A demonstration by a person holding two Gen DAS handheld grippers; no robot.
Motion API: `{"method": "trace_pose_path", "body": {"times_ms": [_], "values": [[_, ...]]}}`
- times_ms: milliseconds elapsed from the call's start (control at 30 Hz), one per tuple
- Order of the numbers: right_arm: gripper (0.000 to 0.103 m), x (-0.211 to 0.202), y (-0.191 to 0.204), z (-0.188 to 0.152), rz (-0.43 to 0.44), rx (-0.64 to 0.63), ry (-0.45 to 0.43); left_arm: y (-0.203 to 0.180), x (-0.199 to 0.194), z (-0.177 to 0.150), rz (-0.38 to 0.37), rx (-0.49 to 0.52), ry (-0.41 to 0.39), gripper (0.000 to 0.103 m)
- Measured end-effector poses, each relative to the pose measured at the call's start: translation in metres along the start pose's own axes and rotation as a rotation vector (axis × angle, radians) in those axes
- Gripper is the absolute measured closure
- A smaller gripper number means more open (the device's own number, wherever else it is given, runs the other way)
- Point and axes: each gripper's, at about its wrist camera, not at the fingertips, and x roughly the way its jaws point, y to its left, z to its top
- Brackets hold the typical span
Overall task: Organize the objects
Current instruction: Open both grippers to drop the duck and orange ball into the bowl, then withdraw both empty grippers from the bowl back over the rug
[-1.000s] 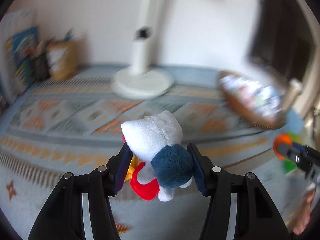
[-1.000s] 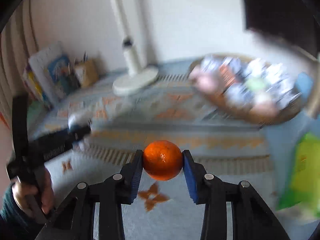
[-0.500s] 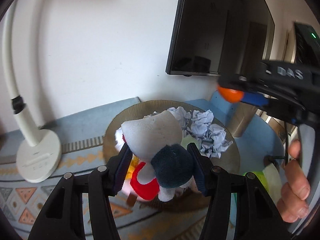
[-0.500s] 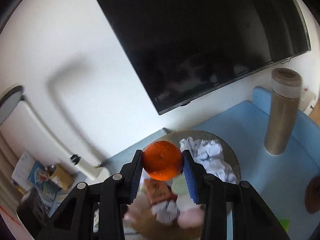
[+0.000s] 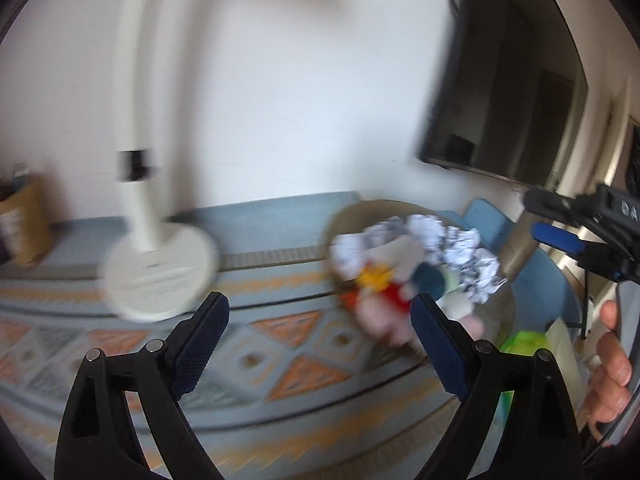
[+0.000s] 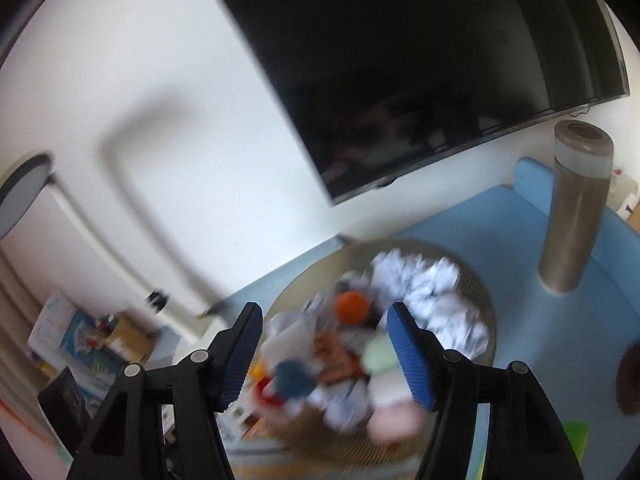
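Left tongs (image 5: 318,340): opening, nothing between them. Right tongs (image 6: 324,350): opening, nothing between them. The plush toy (image 5: 404,276) and the orange (image 6: 352,307) lie in the woven basket (image 6: 478,280) among crumpled paper balls (image 6: 416,276), on the table.

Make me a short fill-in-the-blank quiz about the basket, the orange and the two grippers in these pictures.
1. The orange lies in the ____ among crumpled paper.
2. Nothing sits between the pads of the left gripper, whose jaws are ____.
3. The plush toy lies in the basket, ____ by either gripper.
Missing words: basket; opening; not held
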Motion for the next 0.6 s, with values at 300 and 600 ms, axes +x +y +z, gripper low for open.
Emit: {"method": "trace_pose_path", "body": {"times_ms": [300, 600], "values": [[0.039, -0.024, 0.110, -0.092, 0.090, -0.183, 0.082, 0.122, -0.113, -0.043, 0.190, -0.110, 0.012, 0.001], [0.039, 0.048, 0.182, -0.224, -0.023, -0.419, 0.176, 0.184, -0.095, -0.109, 0.368, -0.153, 0.119, 0.001]]}}
